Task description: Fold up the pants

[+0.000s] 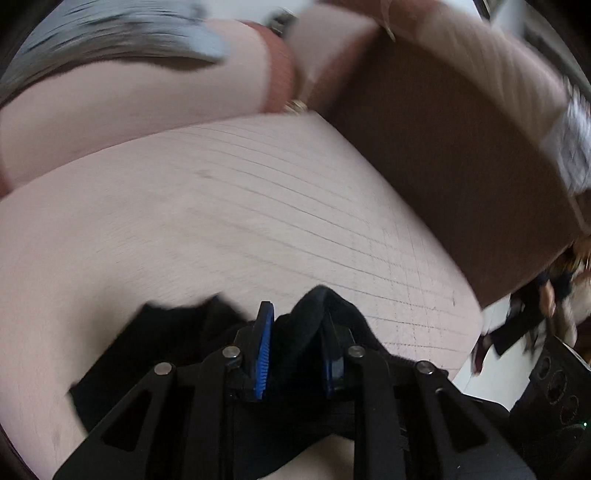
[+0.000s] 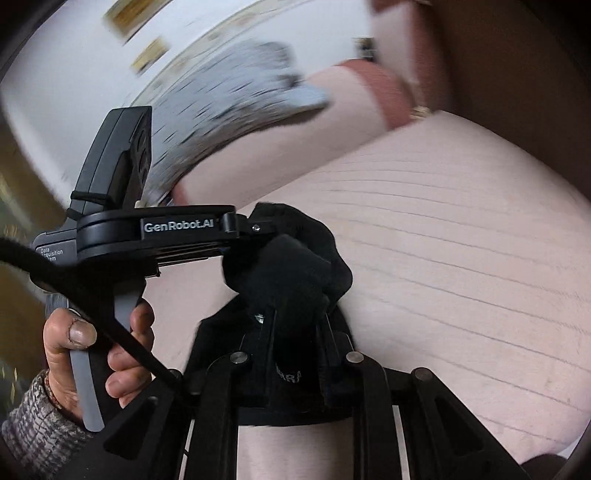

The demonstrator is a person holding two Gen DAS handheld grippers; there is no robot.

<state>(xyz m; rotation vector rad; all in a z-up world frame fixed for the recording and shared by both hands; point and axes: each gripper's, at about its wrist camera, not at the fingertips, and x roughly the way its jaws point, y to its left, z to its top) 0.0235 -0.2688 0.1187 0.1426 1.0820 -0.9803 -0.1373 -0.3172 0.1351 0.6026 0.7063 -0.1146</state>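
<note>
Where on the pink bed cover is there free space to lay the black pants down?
The widest bare patch is the striped pink cover, between the black pants in the left gripper and the pink pillows. The right gripper holds the same cloth. It is crowded by the grey patterned cloth on the pillows.

We see the pants as a soft, matt black cloth, a little fuzzy at the folds. The bed has a pale pink cover, matt, with fine stitched lines across it. The left hand-held gripper is of matt black plastic, with round metal pins that shine dull, and its fingers carry blue ribbed pads that look like rubber. The right hand-held gripper has the same matt black plastic. The handle in the person's hand is smooth grey plastic. The sleeve is a rough grey knit.
</note>
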